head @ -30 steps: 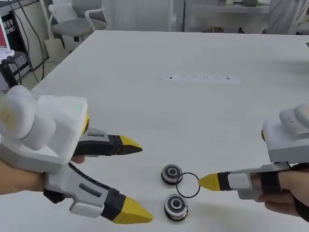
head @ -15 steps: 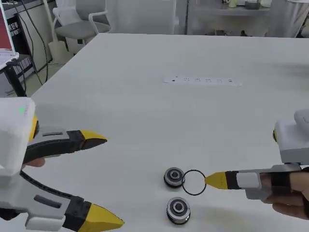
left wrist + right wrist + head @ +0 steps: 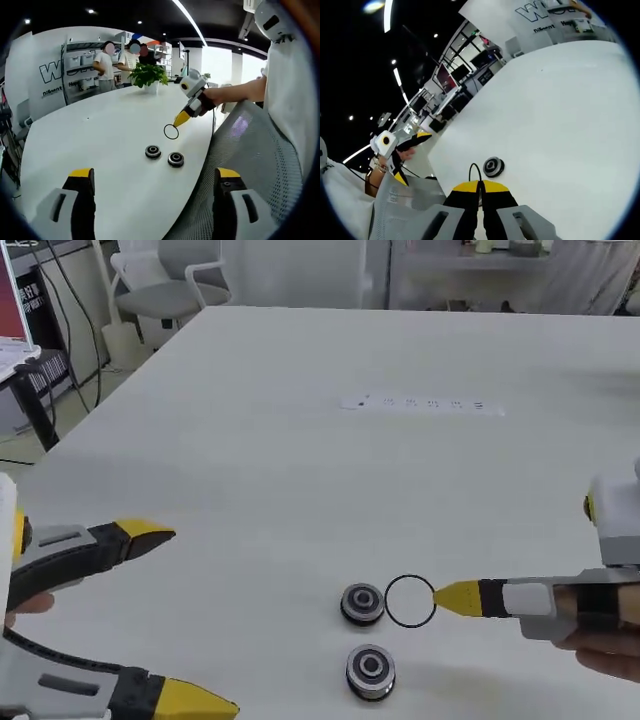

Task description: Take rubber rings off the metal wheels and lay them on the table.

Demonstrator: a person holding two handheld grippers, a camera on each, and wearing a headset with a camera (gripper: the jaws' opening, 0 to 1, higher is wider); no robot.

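Two metal wheels lie near the table's front edge, one (image 3: pixel 362 603) a little farther back than the other (image 3: pixel 370 672). A thin black rubber ring (image 3: pixel 410 600) hangs just right of the farther wheel, free of it, with my right gripper (image 3: pixel 441 597) shut on its right side. The right gripper view has its closed yellow tips (image 3: pixel 480 184) on the ring (image 3: pixel 473 172), next to a wheel (image 3: pixel 493 166). My left gripper (image 3: pixel 203 620) stands wide open, well left of the wheels. In the left gripper view it (image 3: pixel 155 172) faces both wheels (image 3: pixel 153 151) (image 3: pixel 175 159) and the ring (image 3: pixel 171 131).
A white power strip (image 3: pixel 420 403) lies flat in the middle of the white table (image 3: pixel 300 470). An office chair (image 3: pixel 165 290) stands beyond the far left corner. A potted plant (image 3: pixel 149 76) sits at the table's far end, with people behind it.
The left gripper has drawn back to the left, away from the wheels. The right gripper has shifted the ring slightly right, off the farther wheel.
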